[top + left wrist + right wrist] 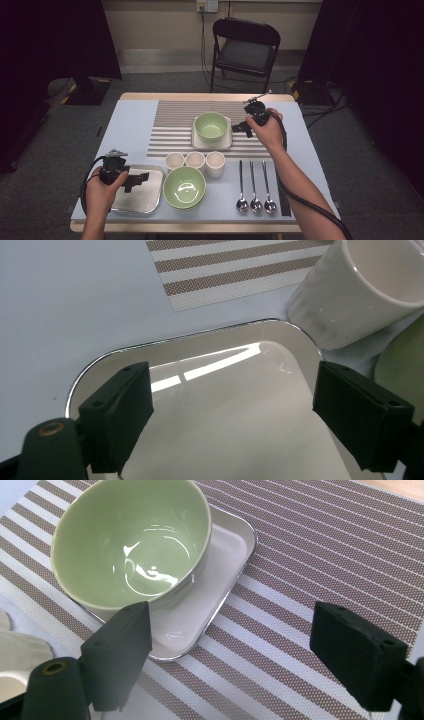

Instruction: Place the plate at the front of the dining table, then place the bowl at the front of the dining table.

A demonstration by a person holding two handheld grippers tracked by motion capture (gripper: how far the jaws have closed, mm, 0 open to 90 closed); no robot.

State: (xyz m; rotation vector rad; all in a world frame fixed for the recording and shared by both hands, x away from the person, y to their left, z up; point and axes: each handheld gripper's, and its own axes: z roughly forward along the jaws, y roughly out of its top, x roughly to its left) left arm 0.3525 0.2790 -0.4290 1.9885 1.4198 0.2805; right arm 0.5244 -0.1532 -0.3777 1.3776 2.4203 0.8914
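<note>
Nowhere showing any readable writing or brand mark on the dishes. Holding the left gripper (136,180) spread wide over the steel tray (150,200) at the table's 7 o'clock corner, jaws released, gripping nothing, hovering apart from the shiny tray floor (240,410). Pointing toward 3 o'clock, with a white cup (360,285) just past the tray's far corner and the striped mat (225,265) beyond. Holding the right gripper (239,127) equally wide open, empty, at 3 o'clock of the green bowl (211,125), jaws aimed toward 9 o'clock. Sitting in a white dish (220,575) on the mat near table centre, that bowl (130,540), with the near jaw just beside the dish rim, contact impossible to tell. Lying around: a second green bowl (184,186) at 6 o'clock, three cups (195,161) in a row behind it, three spoons (255,187) and dark chopsticks (282,192) toward 5 o'clock. Standing beyond the table at 12 o'clock, a black chair (245,50).
</note>
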